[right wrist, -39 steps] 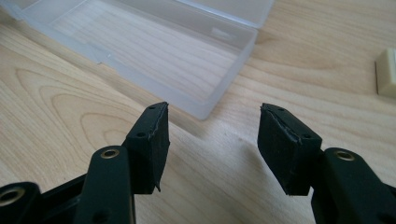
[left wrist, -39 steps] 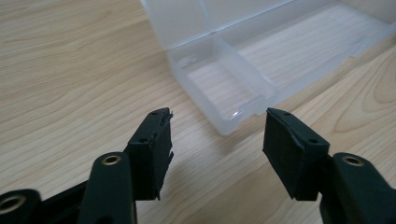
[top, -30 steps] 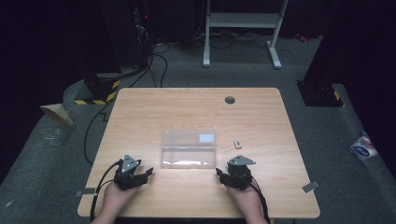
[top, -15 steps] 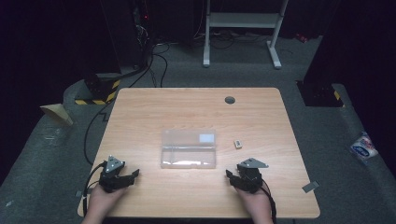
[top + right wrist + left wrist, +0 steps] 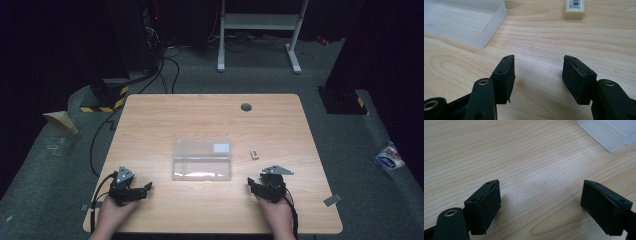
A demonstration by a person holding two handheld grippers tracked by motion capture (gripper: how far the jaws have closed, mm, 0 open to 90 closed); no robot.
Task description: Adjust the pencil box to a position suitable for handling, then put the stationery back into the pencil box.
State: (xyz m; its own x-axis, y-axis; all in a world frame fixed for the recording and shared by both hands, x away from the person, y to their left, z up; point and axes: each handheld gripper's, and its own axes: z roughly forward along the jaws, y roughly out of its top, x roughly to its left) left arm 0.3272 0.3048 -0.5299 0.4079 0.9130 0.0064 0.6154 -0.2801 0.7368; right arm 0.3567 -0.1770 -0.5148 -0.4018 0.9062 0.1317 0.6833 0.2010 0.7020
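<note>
Your left claw (image 5: 146,187) rests low at the worktop's (image 5: 210,117) near left corner, its jaws just opened wide around nothing. Your right claw (image 5: 251,184) rests near right, released and empty too. One clear plastic box (image 5: 202,159) lies between them, contents unclear; one small eraser (image 5: 255,153) sits just right of it.

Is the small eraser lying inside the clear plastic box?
No, the eraser lies on the bare table, apart from the clear plastic box.
</note>
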